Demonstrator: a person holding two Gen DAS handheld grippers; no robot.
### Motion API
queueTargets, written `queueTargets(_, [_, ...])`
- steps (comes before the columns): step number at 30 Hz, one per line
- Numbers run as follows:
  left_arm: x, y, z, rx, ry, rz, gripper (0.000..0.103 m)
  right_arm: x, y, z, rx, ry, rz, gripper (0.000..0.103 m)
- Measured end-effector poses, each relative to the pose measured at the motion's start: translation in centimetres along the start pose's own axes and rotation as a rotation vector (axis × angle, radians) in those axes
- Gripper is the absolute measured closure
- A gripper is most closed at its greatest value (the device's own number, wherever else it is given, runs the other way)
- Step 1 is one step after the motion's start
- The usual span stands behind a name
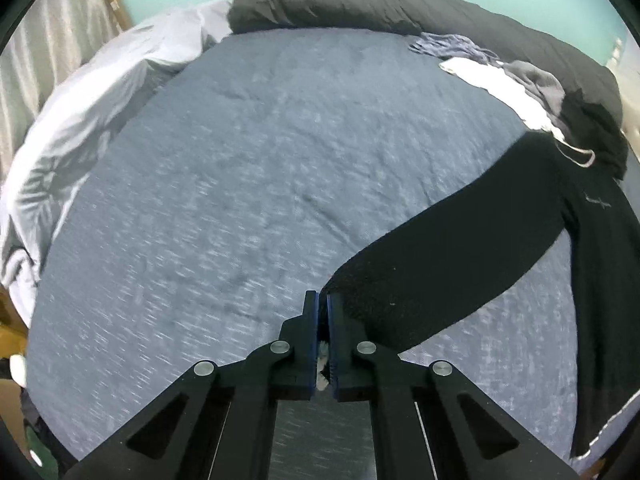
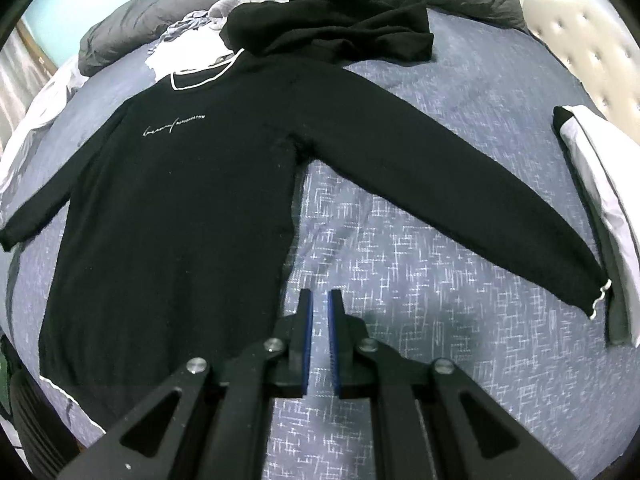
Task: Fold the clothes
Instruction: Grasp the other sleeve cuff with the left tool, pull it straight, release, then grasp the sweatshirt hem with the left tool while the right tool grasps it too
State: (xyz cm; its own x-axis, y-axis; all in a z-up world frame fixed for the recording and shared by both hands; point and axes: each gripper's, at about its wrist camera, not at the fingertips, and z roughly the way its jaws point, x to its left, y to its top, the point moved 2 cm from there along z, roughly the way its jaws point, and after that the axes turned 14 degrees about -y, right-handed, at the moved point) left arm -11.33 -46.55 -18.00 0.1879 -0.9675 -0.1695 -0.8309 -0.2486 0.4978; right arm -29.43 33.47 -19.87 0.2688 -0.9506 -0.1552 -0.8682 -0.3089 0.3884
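One sleeve cuff [image 1: 344, 292] pinched in left fingers [image 1: 322, 300]; right fingers [image 2: 320, 300] slightly apart, empty, beside sweater [image 2: 180, 200].

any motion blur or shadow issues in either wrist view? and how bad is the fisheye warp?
Left wrist: bedspread pattern smeared into streaks, so motion blur; left claw itself sharp, pinching the black sweater sleeve. Right wrist: pattern crisp near the right claw, a soft dark shadow just right of it. Both: heavy barrel warp, bed edges bowed, black corner vignette.
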Motion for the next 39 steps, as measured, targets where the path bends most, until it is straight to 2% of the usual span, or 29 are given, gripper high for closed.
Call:
queueTargets(8, [2.6, 2.3, 3.5, 0.031, 0.028, -0.038, 0.099, 0.7, -0.1, 0.5, 0.023, -0.017, -0.014, 0.096])
queueTargets(15, [3.8, 1.7, 4.5, 0.028, 0.008, -0.098, 0.096, 1.7, -1.1, 0.4, 0.043, -0.010, -0.021, 0.096])
queueTargets(17, [3.7, 1.5, 3.4, -0.006, -0.026, -0.128, 0.094, 1.8, -1.5, 0.3, 0.052, 0.006, -0.014, 0.096])
queueTargets(19, [2.9, 1.2, 2.4, -0.016, -0.039, -0.116, 0.093, 1.8, -2.0, 0.1, 0.060, 0.022, -0.007, 0.096])
queueTargets(21, [1.5, 0.6, 1.4, -0.029, -0.085, -0.110, 0.092, 1.8, -2.8, 0.0, 0.074, 0.043, -0.001, 0.089])
queueTargets(22, [0.4, 0.1, 0.9, -0.030, -0.124, -0.109, 0.090, 1.8, -3.2, -0.1, 0.081, 0.054, 0.003, 0.080])
queueTargets(23, [-0.8, -0.5, 0.6, -0.026, -0.152, -0.102, 0.084, 1.8, -3.6, -0.2, 0.091, 0.070, 0.013, 0.071])
queueTargets(24, [-1.9, -1.1, 0.4, -0.018, -0.180, -0.091, 0.081, 1.7, -4.2, -0.3, 0.102, 0.088, 0.026, 0.069])
queueTargets(26, [-4.7, -2.5, 0.3, 0.012, -0.238, -0.065, 0.075, 1.8, -5.2, -0.4, 0.126, 0.130, 0.048, 0.068])
queueTargets(30, [-11.2, -5.8, 0.4, 0.095, -0.353, 0.000, 0.075, 2.7, -7.5, -0.9, 0.165, 0.177, 0.029, 0.068])
queueTargets(37, [-22.3, -12.8, 0.7, 0.252, -0.520, 0.122, 0.075, 4.1, -11.1, -1.9, 0.205, 0.194, 0.000, 0.065])
queueTargets(39, [-24.3, -14.0, 1.2, 0.286, -0.557, 0.121, 0.075, 4.5, -11.9, -2.0, 0.219, 0.193, -0.003, 0.064])
